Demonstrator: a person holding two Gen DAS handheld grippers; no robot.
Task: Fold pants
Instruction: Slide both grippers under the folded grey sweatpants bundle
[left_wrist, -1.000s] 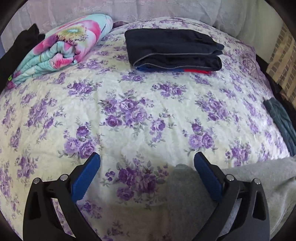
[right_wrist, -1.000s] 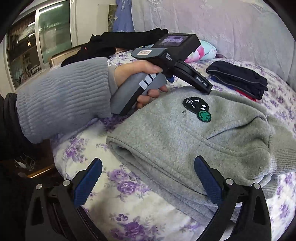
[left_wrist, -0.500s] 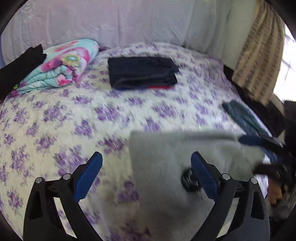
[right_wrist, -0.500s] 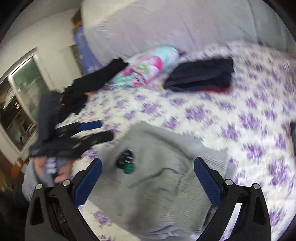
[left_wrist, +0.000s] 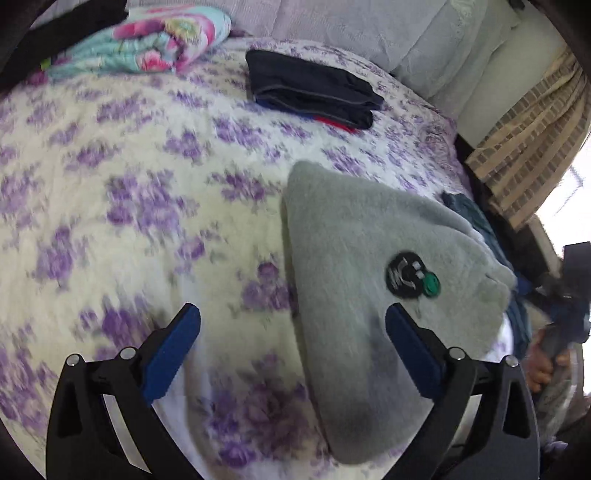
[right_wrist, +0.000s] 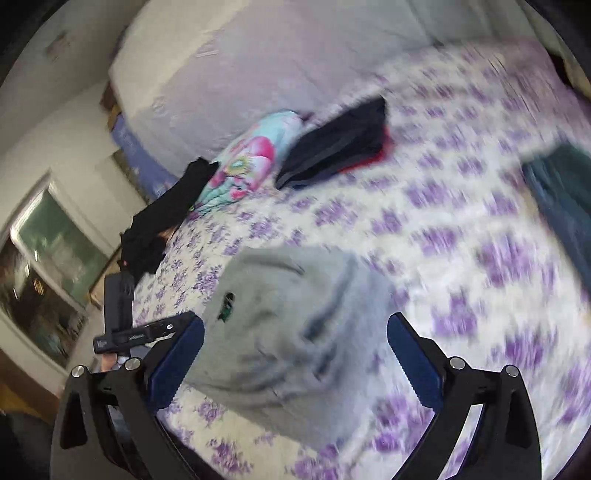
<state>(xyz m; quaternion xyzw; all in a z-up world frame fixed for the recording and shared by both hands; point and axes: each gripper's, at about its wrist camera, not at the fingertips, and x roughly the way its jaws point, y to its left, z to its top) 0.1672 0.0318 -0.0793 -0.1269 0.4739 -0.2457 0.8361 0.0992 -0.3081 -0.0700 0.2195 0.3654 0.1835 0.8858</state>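
Note:
Folded grey pants (left_wrist: 369, 280) with a black and green smiley patch (left_wrist: 412, 275) lie on the bed. In the left wrist view they sit under and past the right finger of my left gripper (left_wrist: 291, 345), which is open and holds nothing. In the right wrist view the same grey pants (right_wrist: 291, 321) lie between and beyond the fingers of my right gripper (right_wrist: 295, 347), also open and apart from the cloth. The other gripper (right_wrist: 129, 334) shows at the left edge there.
The bed has a cream cover with purple flowers (left_wrist: 129, 221). A folded dark navy garment (left_wrist: 310, 88) lies at the far side beside a rolled flowery blanket (left_wrist: 147, 40). A teal garment (right_wrist: 565, 206) lies at the right; black clothes (right_wrist: 159, 218) at the left edge.
Both grippers have drawn back and up from the grey pants and swung round; both views are blurred by motion. The pants lie folded where they were left.

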